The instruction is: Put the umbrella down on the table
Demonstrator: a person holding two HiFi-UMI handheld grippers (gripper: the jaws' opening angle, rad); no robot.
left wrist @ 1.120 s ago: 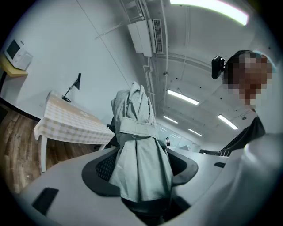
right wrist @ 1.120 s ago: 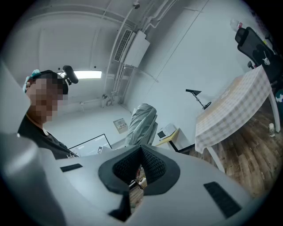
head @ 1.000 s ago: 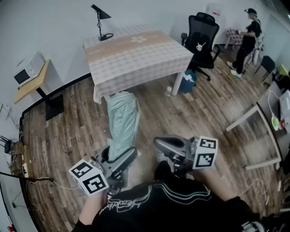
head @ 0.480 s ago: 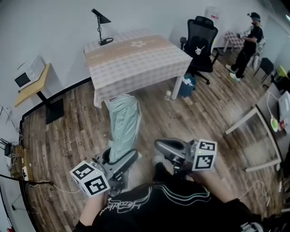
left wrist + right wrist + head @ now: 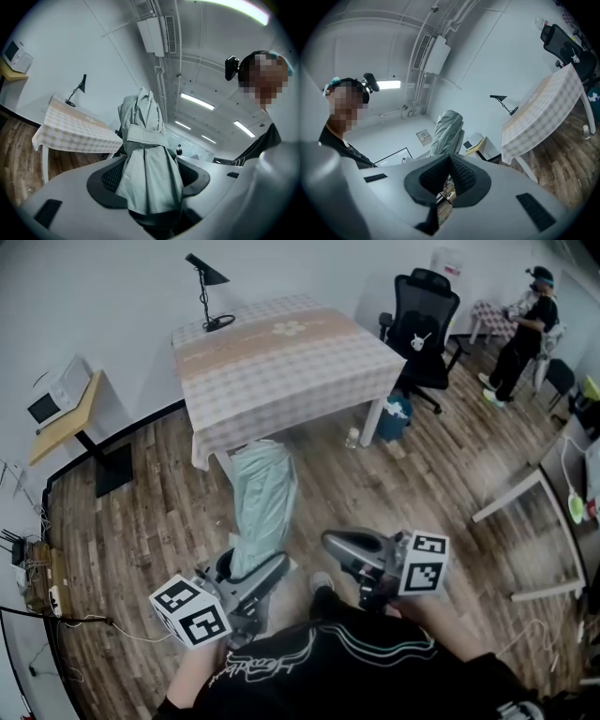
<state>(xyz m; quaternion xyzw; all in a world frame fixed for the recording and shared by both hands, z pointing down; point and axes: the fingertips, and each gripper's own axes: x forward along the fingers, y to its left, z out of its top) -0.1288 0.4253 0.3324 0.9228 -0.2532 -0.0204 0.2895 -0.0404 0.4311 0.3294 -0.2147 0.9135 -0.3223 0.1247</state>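
Note:
A folded mint-green umbrella [image 5: 263, 505] stands nearly upright in front of me, its lower end clamped in my left gripper [image 5: 255, 570]. In the left gripper view the umbrella [image 5: 148, 154] fills the gap between the two black pads [image 5: 108, 177], strap wrapped round its middle. My right gripper [image 5: 332, 543] hovers beside it to the right, apart from it, shut with nothing in it; its pads [image 5: 461, 174] meet at the tips. The table [image 5: 281, 357] with a checked cloth stands ahead, beyond the umbrella's top, and also shows as the table [image 5: 543, 110] at the right.
A black desk lamp [image 5: 208, 292] stands on the table's far left corner. A black office chair [image 5: 422, 324] and a blue bin [image 5: 392, 414] are right of the table. A side table with a microwave [image 5: 58, 390] is left. A person [image 5: 525, 320] stands at the back right.
Both grippers and the umbrella have been carried a little toward the table, which now looks slightly nearer. The person at the back has shifted right.

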